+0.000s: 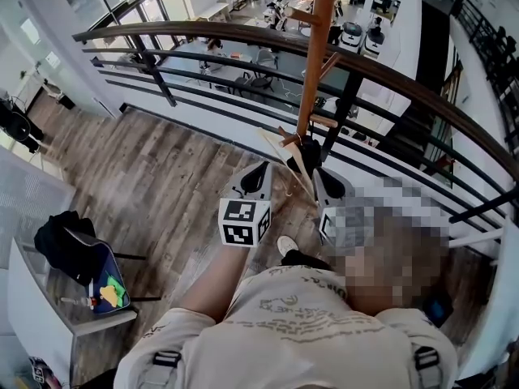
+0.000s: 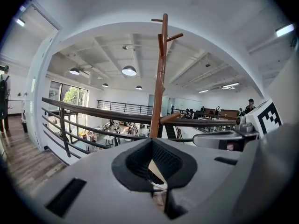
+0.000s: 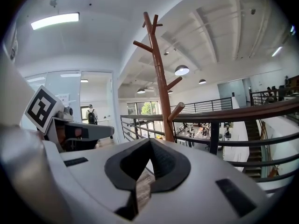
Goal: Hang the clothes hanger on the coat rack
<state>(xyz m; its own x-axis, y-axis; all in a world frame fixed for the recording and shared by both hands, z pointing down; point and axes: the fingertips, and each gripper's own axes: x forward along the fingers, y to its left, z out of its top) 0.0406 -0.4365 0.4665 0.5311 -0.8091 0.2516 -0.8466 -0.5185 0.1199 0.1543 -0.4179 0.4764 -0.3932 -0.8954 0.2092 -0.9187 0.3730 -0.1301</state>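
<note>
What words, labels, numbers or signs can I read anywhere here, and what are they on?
No text here can be read.
Print on the person's shirt: too faint and blurred to read.
Marker cube: only black-and-white square patterns, no letters or numbers.

Coat rack (image 1: 312,63): glossy brown wood. Hanger (image 1: 288,156): pale smooth wood. Floor (image 1: 162,177): matt wood planks. Railing (image 1: 154,71): dark metal bars.
</note>
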